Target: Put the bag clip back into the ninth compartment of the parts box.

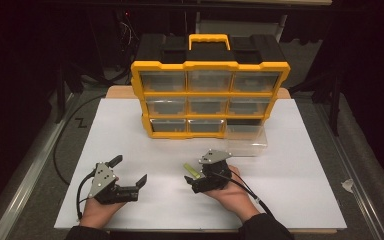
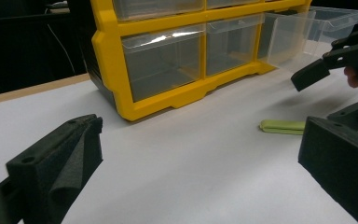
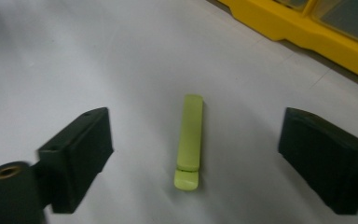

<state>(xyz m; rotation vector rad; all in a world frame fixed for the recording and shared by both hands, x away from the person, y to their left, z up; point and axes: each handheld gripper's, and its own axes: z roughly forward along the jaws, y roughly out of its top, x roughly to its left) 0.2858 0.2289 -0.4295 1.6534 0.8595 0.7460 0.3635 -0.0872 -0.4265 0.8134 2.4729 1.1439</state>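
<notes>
Nearest the table's front edge, the left gripper [image 1: 131,174] is resting in the person's left hand [image 1: 96,212] on the white tabletop [image 1: 290,200], its black jaws standing wide apart with nothing between them. Just beyond, to the right, the right gripper [image 1: 192,174] is lying in the right hand [image 1: 232,192], pointing toward the table's middle. Its jaws are also gaping wide, pressing on nothing. The flat, narrow lime-green plastic strip [image 3: 189,140] is lying on the tabletop in the gap between these jaws, touching neither pad, its length running away from the gripper's camera. In the left gripper view, the same strip [image 2: 282,126] is lying flat just beside the right gripper's lower jaw. Farther back, a clear plastic drawer [image 1: 246,139] is sitting pulled out of the lower right slot of the yellow-and-black organiser case [image 1: 209,93], which is standing upright at the far side of the table, its other clear drawers pushed in.
</notes>
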